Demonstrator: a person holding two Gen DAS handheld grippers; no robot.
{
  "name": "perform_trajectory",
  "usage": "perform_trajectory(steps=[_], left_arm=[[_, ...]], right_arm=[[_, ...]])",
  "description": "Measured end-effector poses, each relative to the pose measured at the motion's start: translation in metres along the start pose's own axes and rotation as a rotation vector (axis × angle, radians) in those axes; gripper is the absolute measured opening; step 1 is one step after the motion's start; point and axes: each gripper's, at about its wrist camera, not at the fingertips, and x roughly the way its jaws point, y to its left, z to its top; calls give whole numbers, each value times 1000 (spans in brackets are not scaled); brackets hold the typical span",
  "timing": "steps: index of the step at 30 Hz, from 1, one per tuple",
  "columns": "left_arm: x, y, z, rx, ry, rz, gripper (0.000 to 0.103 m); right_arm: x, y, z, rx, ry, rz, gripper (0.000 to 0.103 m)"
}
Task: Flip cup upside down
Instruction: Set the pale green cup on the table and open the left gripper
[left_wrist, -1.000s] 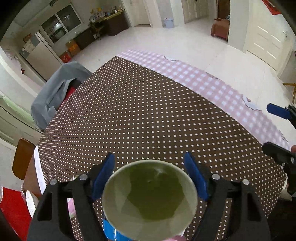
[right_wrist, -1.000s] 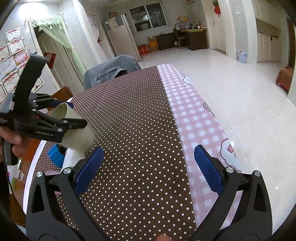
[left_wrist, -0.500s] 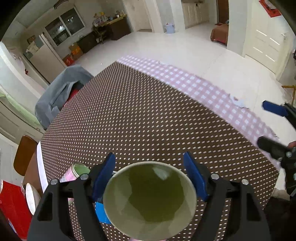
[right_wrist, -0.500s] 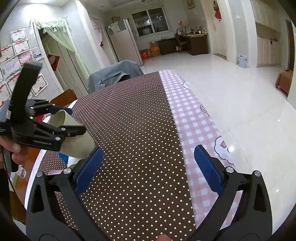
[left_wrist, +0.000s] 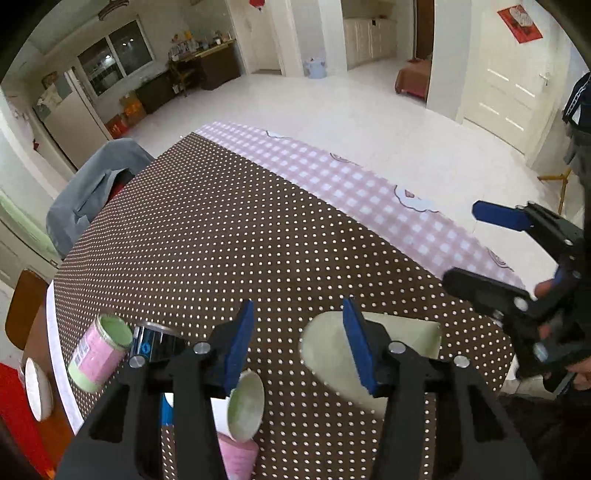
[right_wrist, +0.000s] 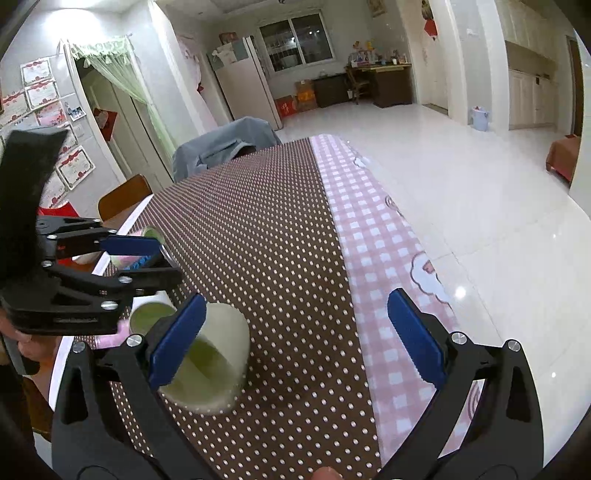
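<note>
A pale green cup lies on its side on the brown dotted tablecloth, its mouth towards the near edge. In the left wrist view the cup lies just right of my left gripper, partly behind the right finger. The left gripper is open and empty, above the table. My right gripper is open and empty; its left finger overlaps the cup in view. The right gripper also shows in the left wrist view.
A smaller green-lined cup lies on its side by a pink item. A pink jar with a green lid and a dark shiny can lie near the table's left edge. A grey-draped chair stands at the far side.
The left gripper let go of the cup, which now lies on its side on the table. The left gripper has pulled back and shifted left. The right gripper came closer to the cup.
</note>
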Motion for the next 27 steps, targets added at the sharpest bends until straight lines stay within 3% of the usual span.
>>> perform_trajectory(steps=[2,4,7,15,27], left_arm=[[-8,-1,-11,-26,-23,50,68],[-16,-1,-22,-62,-50,79,70],[-25,0,-42,-124,-78,142,72],[-51,-10,-89,-288,-156,275,72],[-96,-23,-135,-422,-242,351,72]], right_arm=[[4,-3,-3,8,19,8,97],[11,-8,-9,19,52,18,97],[16,-13,-18,43,90,31,97],[0,0,-20,-11,87,59,97],[-35,44,-27,-146,50,100,97]])
